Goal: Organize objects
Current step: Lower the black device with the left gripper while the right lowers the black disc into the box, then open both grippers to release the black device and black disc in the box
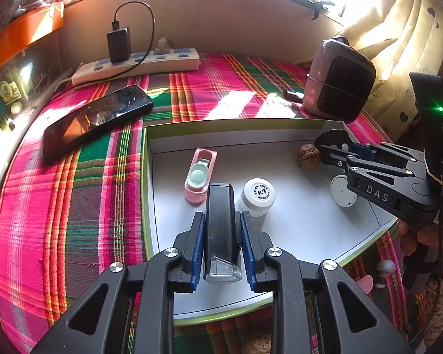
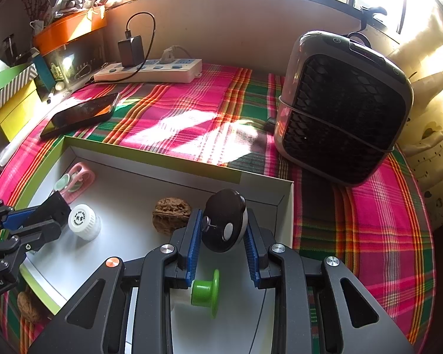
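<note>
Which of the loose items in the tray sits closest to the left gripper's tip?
The white-capped bottle, standing upright just right of the left gripper. The pink toy lies slightly farther left; the walnut is far back.

Home windowsill nook: plaid cloth [image 2: 192, 109], power strip [image 2: 150, 70], curtain [image 1: 398, 29], phone [image 1: 94, 118].

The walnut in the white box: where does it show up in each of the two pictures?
Left wrist view: walnut right of centre, near the box's far wall.
Right wrist view: walnut just left of centre.
Shared landmark: the white-capped bottle standing to its left in both.
</note>
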The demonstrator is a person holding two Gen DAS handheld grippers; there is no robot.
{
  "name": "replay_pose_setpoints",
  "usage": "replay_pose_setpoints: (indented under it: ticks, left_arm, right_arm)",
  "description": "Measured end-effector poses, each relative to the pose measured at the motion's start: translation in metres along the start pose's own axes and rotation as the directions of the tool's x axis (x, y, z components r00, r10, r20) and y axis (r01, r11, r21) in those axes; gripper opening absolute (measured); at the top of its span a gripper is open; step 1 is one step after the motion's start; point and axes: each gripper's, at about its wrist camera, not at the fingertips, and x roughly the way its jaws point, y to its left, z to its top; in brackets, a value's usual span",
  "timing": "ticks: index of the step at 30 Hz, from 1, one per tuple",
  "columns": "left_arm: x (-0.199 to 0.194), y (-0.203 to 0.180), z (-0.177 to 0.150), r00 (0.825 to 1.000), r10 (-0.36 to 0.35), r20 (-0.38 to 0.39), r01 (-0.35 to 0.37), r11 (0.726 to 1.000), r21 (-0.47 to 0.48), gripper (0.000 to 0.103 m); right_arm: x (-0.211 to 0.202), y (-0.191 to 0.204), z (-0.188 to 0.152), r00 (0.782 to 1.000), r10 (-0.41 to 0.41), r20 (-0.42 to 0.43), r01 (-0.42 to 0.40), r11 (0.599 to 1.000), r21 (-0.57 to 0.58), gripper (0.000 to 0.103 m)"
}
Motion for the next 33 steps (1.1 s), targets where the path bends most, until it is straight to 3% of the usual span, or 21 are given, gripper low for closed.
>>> replay_pose_setpoints:
  ticks: [13, 33]
  left_arm:
    - [0.000, -0.001, 0.001, 1.000, -0.001, -0.003, 0.001, 1.000, 0.000, 0.024]
    - [-0.004, -0.003, -0.004, 1.000, -0.009, -0.006, 0.009, 1.000, -0.002, 0.030]
  right_arm:
    - [-0.003, -0.002, -0.001, 1.000, -0.010, 0.009, 0.010, 1.000, 0.004, 0.029]
    - [-0.014, -0.001, -0.002, 0.999, -0.020, 0.029, 0.019, 1.000, 0.017, 0.038]
